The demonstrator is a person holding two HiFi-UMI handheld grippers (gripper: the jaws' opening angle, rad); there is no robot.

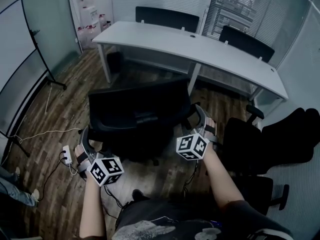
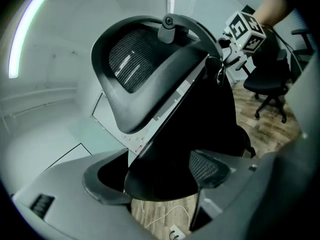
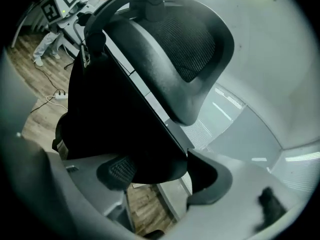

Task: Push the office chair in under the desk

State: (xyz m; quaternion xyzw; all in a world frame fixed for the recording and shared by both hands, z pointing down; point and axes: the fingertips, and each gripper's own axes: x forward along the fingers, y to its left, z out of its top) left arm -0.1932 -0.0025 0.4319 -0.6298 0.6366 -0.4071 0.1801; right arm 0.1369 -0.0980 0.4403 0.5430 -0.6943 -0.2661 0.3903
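Note:
A black office chair stands with its back toward me, in front of the long white desk. My left gripper is at the left edge of the chair back and my right gripper at the right edge. In the left gripper view the left gripper stands open, with the dark edge of the chair back between its jaws and the mesh headrest above. The right gripper is likewise open around the opposite edge of the chair back, under the headrest.
Two black chairs sit behind the desk. Another black chair stands close on my right. A whiteboard on a stand is at the left, and a power strip with cables lies on the wood floor.

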